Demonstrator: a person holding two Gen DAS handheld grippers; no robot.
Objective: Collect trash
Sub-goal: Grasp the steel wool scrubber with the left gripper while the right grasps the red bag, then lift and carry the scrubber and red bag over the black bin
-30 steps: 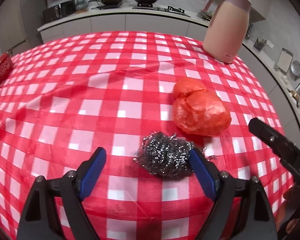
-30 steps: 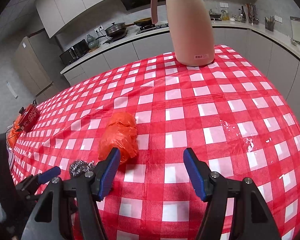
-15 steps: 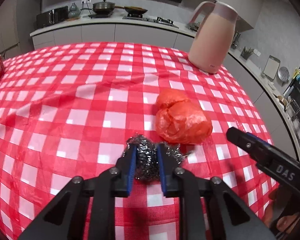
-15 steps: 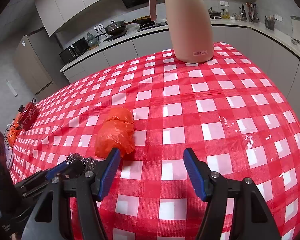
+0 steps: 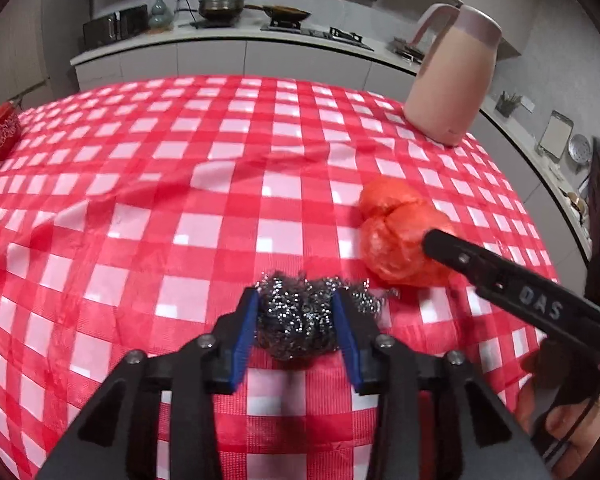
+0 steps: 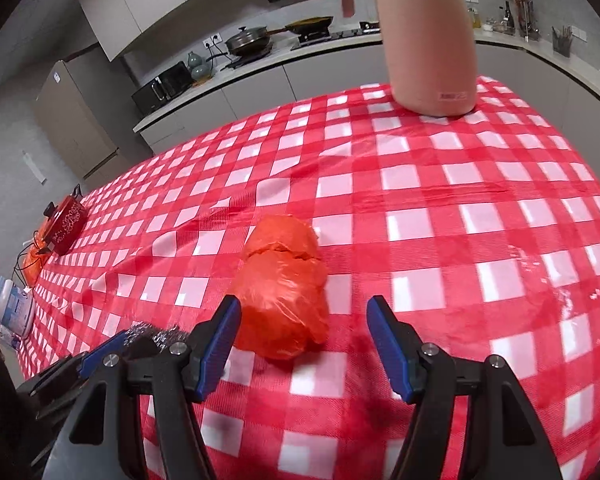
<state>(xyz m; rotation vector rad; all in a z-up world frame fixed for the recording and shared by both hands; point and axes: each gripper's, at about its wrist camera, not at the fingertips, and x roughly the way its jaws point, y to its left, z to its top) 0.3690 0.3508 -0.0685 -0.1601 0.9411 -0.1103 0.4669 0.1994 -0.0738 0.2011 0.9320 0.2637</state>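
The steel wool scrubber (image 5: 296, 320) sits pinched between the two blue pads of the left gripper (image 5: 296, 326), whose jaws are clamped on its sides; it lies close to the near edge of the table (image 5: 228, 184), which is covered by a red-and-white checked cloth, and whether it rests on the cloth or hangs just above it cannot be told. Just beside it, toward the right edge, lies a crumpled orange plastic bag (image 6: 282, 292), its loose wire strands almost reaching the bag. The right gripper (image 6: 304, 334) has its jaws spread wide, straddling the near end of the bag; the left pad (image 6: 220, 340) is against or nearly against the plastic, and the right pad stands apart from it. In the left wrist view one black finger of the right gripper crosses in front of the bag. A pink thermos jug (image 5: 450, 76) stands upright near the far right corner, and a red tin (image 6: 66, 222) lies at the left edge.
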